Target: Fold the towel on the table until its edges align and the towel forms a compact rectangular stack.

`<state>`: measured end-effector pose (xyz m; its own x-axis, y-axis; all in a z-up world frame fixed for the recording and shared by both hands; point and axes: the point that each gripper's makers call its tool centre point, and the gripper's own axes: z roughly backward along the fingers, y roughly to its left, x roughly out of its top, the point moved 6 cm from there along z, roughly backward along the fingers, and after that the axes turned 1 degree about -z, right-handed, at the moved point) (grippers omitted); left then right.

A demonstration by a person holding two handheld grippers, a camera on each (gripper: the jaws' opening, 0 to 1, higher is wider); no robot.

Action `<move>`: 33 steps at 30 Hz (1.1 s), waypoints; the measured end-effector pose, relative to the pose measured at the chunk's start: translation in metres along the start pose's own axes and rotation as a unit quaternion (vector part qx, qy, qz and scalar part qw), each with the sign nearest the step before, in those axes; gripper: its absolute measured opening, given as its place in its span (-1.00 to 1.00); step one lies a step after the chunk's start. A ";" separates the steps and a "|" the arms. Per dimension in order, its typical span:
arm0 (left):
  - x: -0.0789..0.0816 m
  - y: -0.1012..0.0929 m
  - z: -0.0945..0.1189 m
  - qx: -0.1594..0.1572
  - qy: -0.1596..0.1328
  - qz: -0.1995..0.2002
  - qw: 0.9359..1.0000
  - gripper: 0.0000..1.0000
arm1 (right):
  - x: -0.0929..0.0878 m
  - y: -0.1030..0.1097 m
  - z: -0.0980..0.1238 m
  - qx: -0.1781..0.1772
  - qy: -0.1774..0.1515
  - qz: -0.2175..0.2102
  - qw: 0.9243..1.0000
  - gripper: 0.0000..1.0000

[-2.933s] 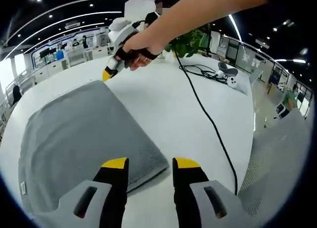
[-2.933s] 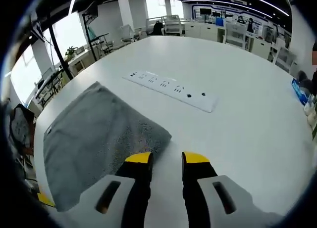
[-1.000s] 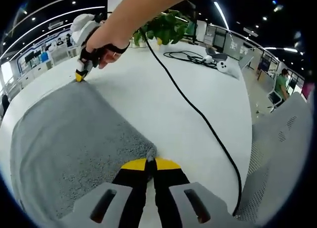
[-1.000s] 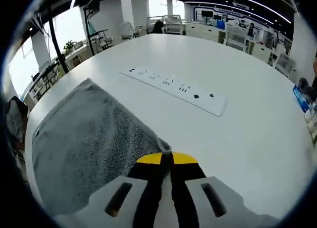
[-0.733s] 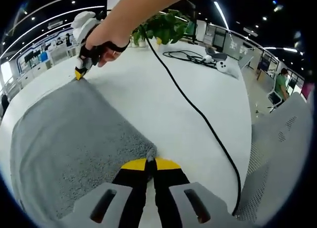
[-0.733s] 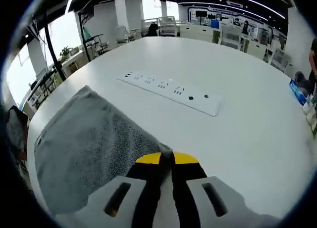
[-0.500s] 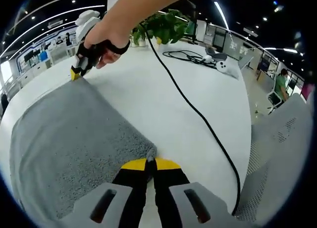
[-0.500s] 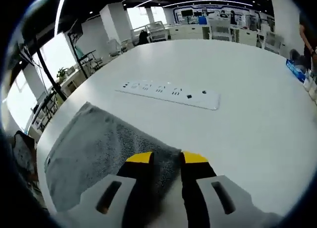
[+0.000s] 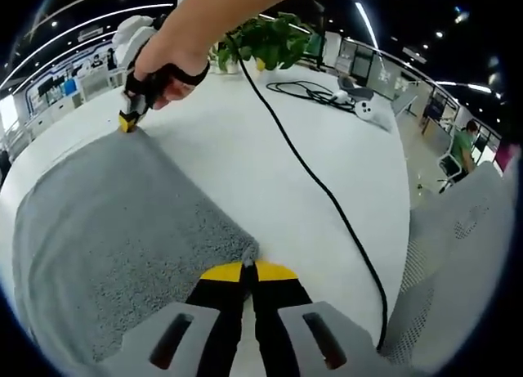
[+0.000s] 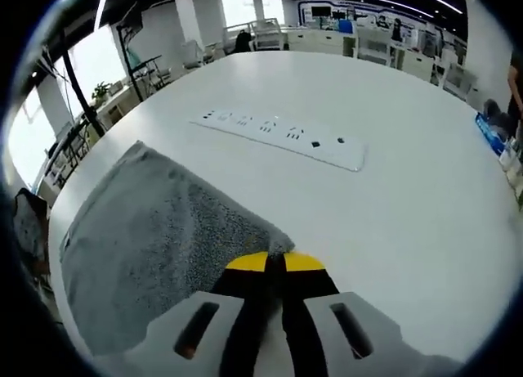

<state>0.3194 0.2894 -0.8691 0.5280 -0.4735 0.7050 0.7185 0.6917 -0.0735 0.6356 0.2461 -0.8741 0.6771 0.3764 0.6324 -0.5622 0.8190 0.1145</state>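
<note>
both grippers pinching a corner of the grey towel, ready to fold.

nearest in the left gripper view, the left gripper (image 9: 248, 268) has its jaws pressed together on a corner of the towel (image 9: 114, 230), which lies flat on the white table (image 9: 270, 148). in the right gripper view the right gripper (image 10: 274, 261) is likewise clamped on its own corner of the towel (image 10: 147, 230). farther out in the left gripper view, a black cable (image 9: 315, 177) crosses the table, then the right gripper (image 9: 127, 122) in the person's hand (image 9: 163, 62), then a plant (image 9: 270, 38). beyond the towel in the right gripper view lies a power strip (image 10: 282, 136). risk, as i judge it: both pinches sit right at the corner tips, so a quick lift could pull the cloth free, and uneven travel would leave the edges misaligned.
</note>
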 end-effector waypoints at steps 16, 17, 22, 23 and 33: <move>0.034 -0.037 0.001 -0.058 -0.044 0.024 0.997 -0.96 | -0.023 -0.032 0.049 -0.015 0.028 0.012 0.999 -0.98; 0.037 -0.041 0.001 -0.061 -0.049 0.026 0.997 -0.96 | -0.023 -0.034 0.053 -0.015 0.029 0.010 0.999 -0.98; 0.053 -0.054 0.003 -0.077 -0.070 0.031 0.994 -0.96 | -0.027 -0.044 0.073 -0.022 0.034 -0.001 0.999 -0.98; 0.057 -0.056 0.005 -0.080 -0.076 0.032 0.993 -0.96 | -0.028 -0.047 0.076 -0.023 0.034 -0.006 0.999 -0.98; 0.077 -0.068 0.016 -0.095 -0.106 0.031 0.989 -0.96 | -0.021 -0.056 0.112 -0.031 0.031 -0.023 0.999 -0.98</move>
<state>0.3042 0.2147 -0.7990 0.4815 -0.2943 0.8256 0.7703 0.5914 -0.2384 0.6003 0.1438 -0.8082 0.7309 0.3618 0.5787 -0.5000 0.8610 0.0933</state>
